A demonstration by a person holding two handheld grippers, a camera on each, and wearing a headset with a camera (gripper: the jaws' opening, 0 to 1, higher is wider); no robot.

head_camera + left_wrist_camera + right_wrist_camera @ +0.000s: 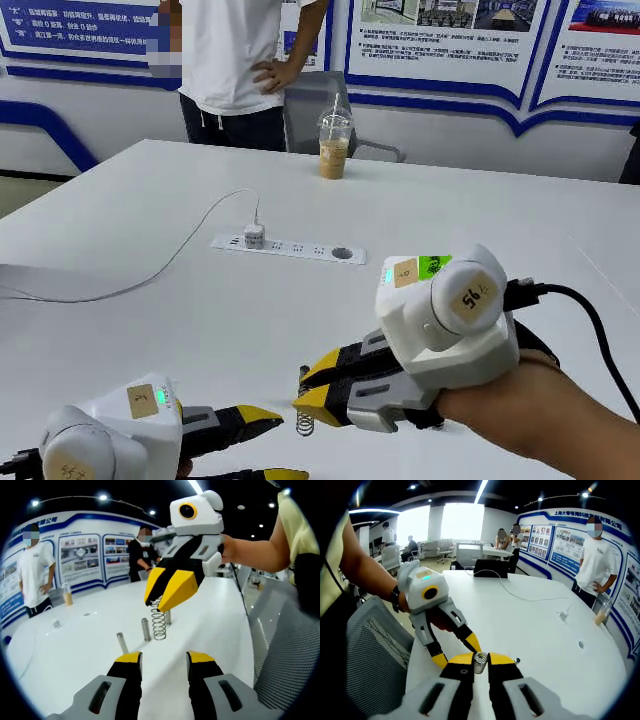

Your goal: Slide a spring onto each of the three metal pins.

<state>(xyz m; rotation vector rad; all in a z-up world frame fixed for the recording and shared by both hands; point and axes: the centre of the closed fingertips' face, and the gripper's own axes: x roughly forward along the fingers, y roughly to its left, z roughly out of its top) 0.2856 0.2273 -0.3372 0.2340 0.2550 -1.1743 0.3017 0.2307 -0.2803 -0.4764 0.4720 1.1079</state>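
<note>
My right gripper (pixel 315 385) (pixel 156 605) (pixel 480 656) is shut on a steel spring (pixel 305 423) (pixel 159 626) (pixel 479 665), which hangs from its yellow tips just above the white table (pixel 200 330). In the left gripper view, a bare pin (pixel 122 642) stands to the left. A second pin wears a spring (pixel 145 629). A third pin (pixel 168 617) stands just behind the held spring. My left gripper (pixel 285 447) (pixel 162 656) (pixel 456 651) is open with nothing between its jaws, a short way from the pins.
A white power strip (pixel 290 247) with a charger and cable lies mid-table. An iced coffee cup (pixel 334 145) stands at the far edge, where a person (pixel 245 60) stands. A mesh chair (pixel 285 645) is beside the table.
</note>
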